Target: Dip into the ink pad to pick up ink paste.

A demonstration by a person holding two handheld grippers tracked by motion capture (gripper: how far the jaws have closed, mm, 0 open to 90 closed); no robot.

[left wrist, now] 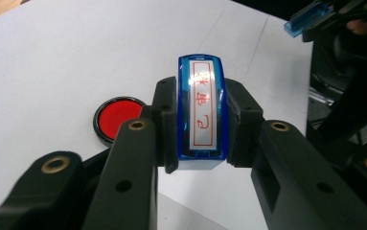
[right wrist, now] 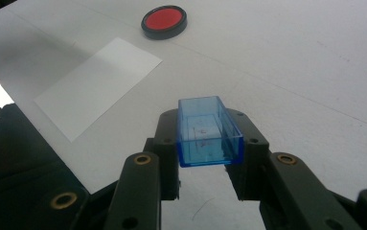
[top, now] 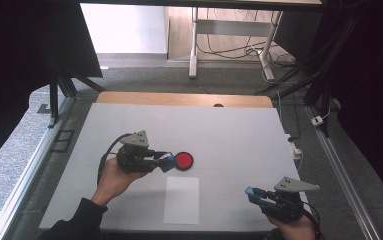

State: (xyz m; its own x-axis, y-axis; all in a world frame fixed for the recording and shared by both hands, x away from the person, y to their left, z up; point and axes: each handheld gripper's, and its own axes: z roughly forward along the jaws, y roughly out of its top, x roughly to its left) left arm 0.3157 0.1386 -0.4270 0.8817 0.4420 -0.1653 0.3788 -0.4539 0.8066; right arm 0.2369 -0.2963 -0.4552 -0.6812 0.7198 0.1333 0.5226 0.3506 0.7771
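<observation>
Inking: your left gripper [left wrist: 201, 125] clamps the stamp [left wrist: 202, 112] beside the ink pad [left wrist: 116, 118]; tilting smudges.
Cap: your right gripper [right wrist: 210, 143] pinches the blue cap [right wrist: 209, 131]; loosening drops it.

Left gripper [top: 165, 161]: black body, brass-ringed screws on the jaw arms, grey three-cornered plate on top, black cable trailing. Right gripper [top: 253, 193]: same build. Dark sleeve [top: 79, 220] behind the left gripper.

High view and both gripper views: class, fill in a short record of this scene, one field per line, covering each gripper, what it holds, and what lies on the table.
left gripper: shut on blue stamp, beside the ink pad
right gripper: shut on blue cap, hollow, open side up
ink pad: round, red, black rim, uncovered
paper sheet: white, flat, nearer the person than the pad
table: white top
</observation>
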